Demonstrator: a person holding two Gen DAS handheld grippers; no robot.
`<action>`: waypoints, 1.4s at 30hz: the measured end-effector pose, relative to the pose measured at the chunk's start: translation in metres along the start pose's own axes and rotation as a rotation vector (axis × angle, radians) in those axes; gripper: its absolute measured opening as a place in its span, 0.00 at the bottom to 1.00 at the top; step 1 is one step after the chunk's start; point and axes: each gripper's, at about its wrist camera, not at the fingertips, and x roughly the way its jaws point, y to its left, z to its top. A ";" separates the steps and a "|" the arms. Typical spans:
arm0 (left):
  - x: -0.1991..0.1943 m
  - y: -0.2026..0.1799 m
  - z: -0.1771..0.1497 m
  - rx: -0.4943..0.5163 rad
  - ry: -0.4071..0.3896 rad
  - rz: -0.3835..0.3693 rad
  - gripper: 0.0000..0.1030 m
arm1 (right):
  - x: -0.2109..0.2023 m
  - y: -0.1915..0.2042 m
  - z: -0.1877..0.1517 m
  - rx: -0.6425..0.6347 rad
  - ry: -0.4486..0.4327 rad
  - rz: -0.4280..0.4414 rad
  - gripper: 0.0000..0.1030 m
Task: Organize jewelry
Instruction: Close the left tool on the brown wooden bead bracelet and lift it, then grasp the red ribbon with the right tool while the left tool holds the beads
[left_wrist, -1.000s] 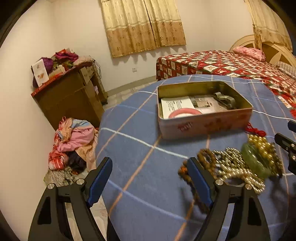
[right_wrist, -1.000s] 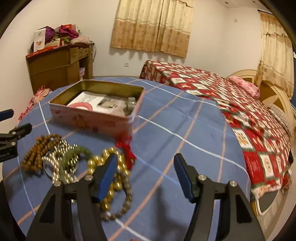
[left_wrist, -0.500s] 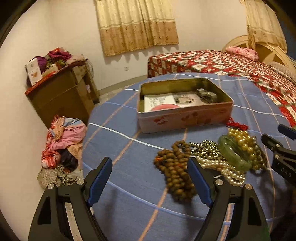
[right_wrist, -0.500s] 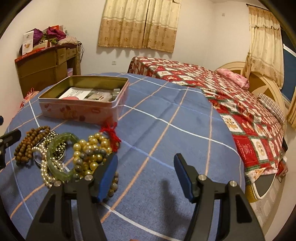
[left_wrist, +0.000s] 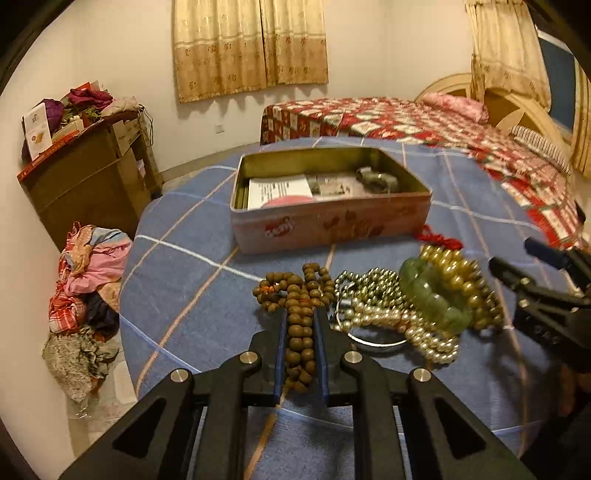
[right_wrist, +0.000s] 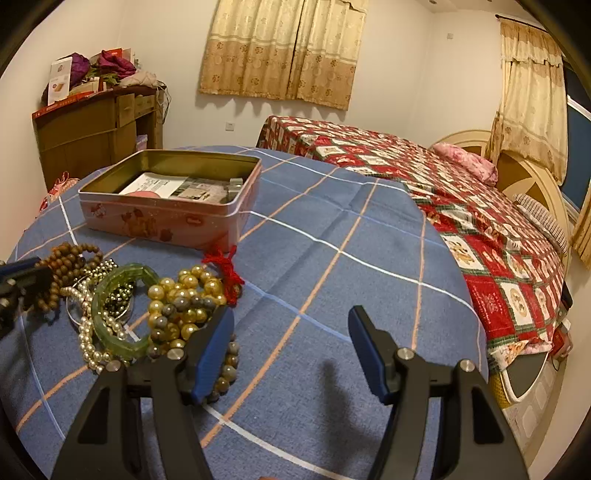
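Note:
A pile of jewelry lies on the blue checked table: a brown wooden bead string (left_wrist: 300, 295), pearl strands (left_wrist: 384, 314), a green bangle (left_wrist: 436, 291), gold beads (left_wrist: 465, 284) with a red tassel (right_wrist: 225, 266). My left gripper (left_wrist: 300, 332) is shut on the brown bead string, near the table's front. An open pink tin (left_wrist: 328, 199) stands behind the pile and holds papers and a pink bangle. My right gripper (right_wrist: 291, 332) is open and empty, just right of the gold beads (right_wrist: 184, 299). The green bangle (right_wrist: 122, 306) and the tin (right_wrist: 170, 199) show there too.
A bed with a red patterned cover (right_wrist: 443, 192) stands right of the table. A wooden dresser (left_wrist: 88, 177) with clutter is at the back left, with a heap of clothes (left_wrist: 88, 280) on the floor. The table edge (left_wrist: 125, 295) drops off at the left.
My left gripper has moved right onto the brown bead string and shut on it. My right gripper has stayed open and shifted slightly beside the gold beads.

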 end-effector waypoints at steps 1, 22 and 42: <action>-0.003 0.002 0.001 -0.005 -0.007 -0.002 0.13 | 0.000 -0.001 0.000 0.003 0.002 0.003 0.65; 0.002 0.018 0.036 0.029 -0.107 0.081 0.13 | 0.035 -0.004 0.042 0.008 0.097 0.144 0.56; 0.022 0.019 0.036 0.042 -0.080 0.089 0.13 | 0.066 0.012 0.045 -0.062 0.225 0.186 0.36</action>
